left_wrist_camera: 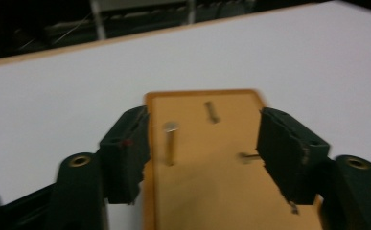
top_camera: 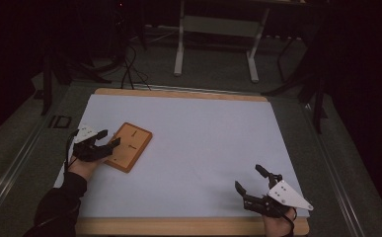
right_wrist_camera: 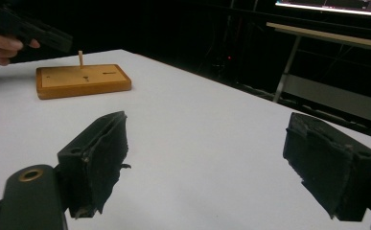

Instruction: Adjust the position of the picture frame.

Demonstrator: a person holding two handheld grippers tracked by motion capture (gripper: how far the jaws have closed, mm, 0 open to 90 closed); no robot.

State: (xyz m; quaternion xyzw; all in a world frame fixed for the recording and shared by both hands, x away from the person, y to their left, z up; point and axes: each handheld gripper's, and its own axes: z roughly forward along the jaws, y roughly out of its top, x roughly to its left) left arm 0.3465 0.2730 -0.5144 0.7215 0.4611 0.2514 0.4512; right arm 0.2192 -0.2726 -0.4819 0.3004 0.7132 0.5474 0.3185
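A small orange wooden block (top_camera: 132, 143) lies on the left part of the white mat (top_camera: 198, 138). One short wooden peg (left_wrist_camera: 169, 143) stands upright in the block, and two dark marks or slots show near it. My left gripper (top_camera: 109, 138) is open at the block's near end, and in the left gripper view (left_wrist_camera: 204, 148) one jaw stands on each side of the block without squeezing it. My right gripper (top_camera: 248, 177) is open over bare mat at the front right, with nothing between its jaws (right_wrist_camera: 212, 163). From there the block (right_wrist_camera: 82, 80) and peg (right_wrist_camera: 80, 58) look far off.
The mat lies on a wooden tabletop (top_camera: 188, 226) whose edge shows at the front and back. Beyond the table, white frame legs (top_camera: 179, 54) and cables stand on a dark floor. A hand (right_wrist_camera: 1, 48) holding the left gripper appears in the right gripper view.
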